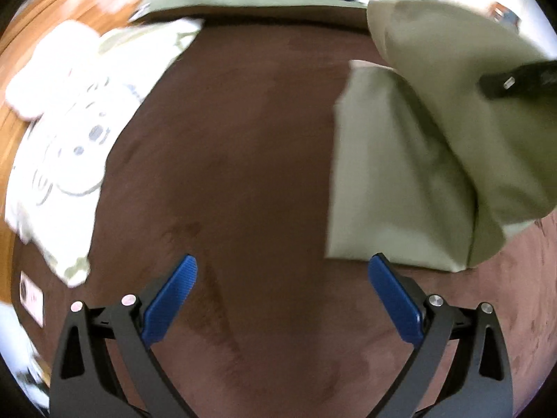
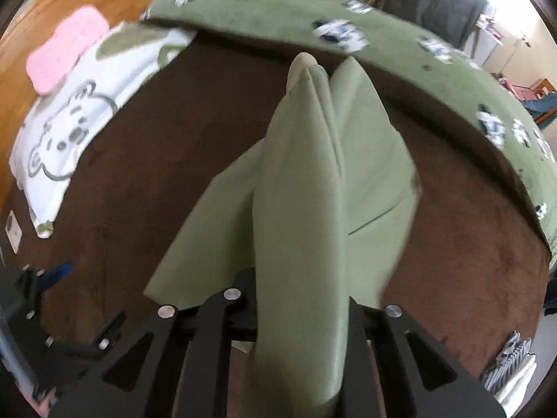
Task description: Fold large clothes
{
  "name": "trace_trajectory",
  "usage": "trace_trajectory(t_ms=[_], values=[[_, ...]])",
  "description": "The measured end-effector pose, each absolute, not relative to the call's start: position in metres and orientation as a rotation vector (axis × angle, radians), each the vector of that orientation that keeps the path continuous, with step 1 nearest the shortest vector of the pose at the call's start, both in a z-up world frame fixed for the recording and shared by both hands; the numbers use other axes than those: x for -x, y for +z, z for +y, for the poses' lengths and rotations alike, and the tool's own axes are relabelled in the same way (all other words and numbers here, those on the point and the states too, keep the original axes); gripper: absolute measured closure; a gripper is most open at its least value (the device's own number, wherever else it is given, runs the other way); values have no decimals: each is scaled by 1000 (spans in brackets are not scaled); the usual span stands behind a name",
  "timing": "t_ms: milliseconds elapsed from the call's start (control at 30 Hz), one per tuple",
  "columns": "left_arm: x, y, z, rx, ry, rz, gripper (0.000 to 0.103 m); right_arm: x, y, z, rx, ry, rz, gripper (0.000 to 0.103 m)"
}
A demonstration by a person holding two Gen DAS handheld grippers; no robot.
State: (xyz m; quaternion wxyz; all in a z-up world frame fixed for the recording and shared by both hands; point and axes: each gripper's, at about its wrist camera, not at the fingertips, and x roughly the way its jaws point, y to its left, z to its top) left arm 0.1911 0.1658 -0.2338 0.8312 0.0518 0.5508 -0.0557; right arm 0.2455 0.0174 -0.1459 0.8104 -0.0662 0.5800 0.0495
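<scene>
Soft daylight from the bright room at upper right — whites there blow out. Motion blur smears both views, worst on the pillow; fisheye bends the edges into black corners.

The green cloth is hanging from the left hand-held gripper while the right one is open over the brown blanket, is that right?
Sides are swapped. The right hand-held gripper is shut on the green cloth, as the right wrist view shows. The left hand-held gripper is the open one over the brown blanket, seen in the left wrist view.
</scene>
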Motion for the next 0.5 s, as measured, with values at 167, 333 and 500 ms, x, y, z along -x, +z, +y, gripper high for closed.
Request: trace_trajectory(t_ms=[167,333,500], values=[[-182,-246,192,-67,-61,1192,6,-266,-204,69,152,139,1327,78],[-174,-256,206,-23,-53,1205,6,-275,-243,83,79,160,1375,39],[-171,-264,207,-16,-64,1221,6,-281,-253,87,-14,235,1401,12]])
